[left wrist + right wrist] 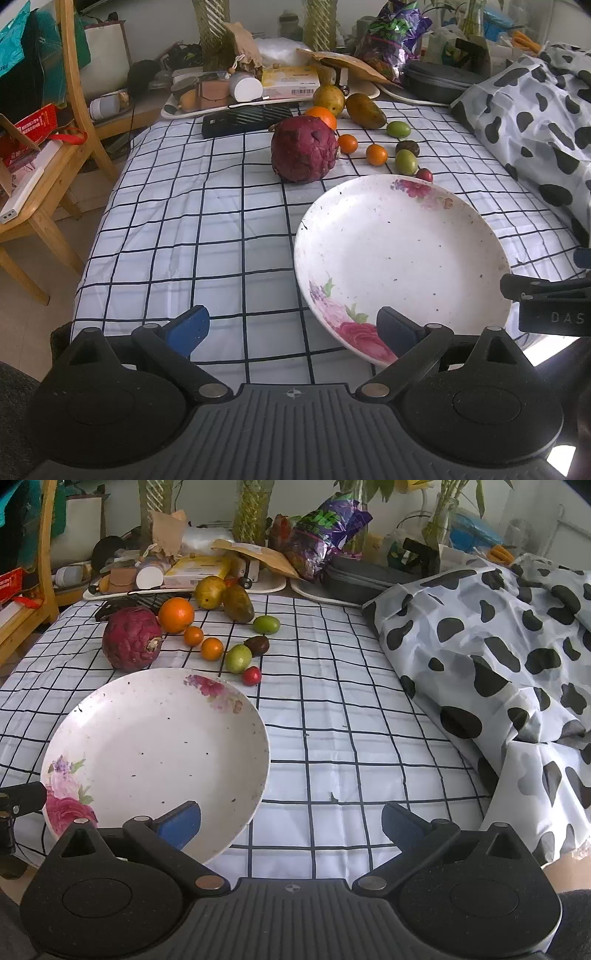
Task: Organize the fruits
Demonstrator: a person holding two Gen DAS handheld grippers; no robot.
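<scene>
A white plate with pink flowers (402, 258) (155, 746) lies empty on the checked cloth. Beyond it sits a loose group of fruit: a big dark-red dragon fruit (304, 148) (132, 638), an orange (322, 115) (176, 615), two small oranges (376, 154) (211, 648), two mangoes (365, 110) (238, 603), green fruits (406, 160) (238, 658), a dark one (257, 645) and a small red one (424, 174) (251, 675). My left gripper (291, 328) is open at the plate's near left rim. My right gripper (291, 825) is open, its left finger over the plate's near edge.
A cow-print cloth (509, 653) is heaped on the right. Trays of boxes, jars and bags (258, 88) crowd the far edge, with a black case (240, 120) before them. A wooden chair (55, 155) stands at the left. Open cloth (184, 240) lies left of the plate.
</scene>
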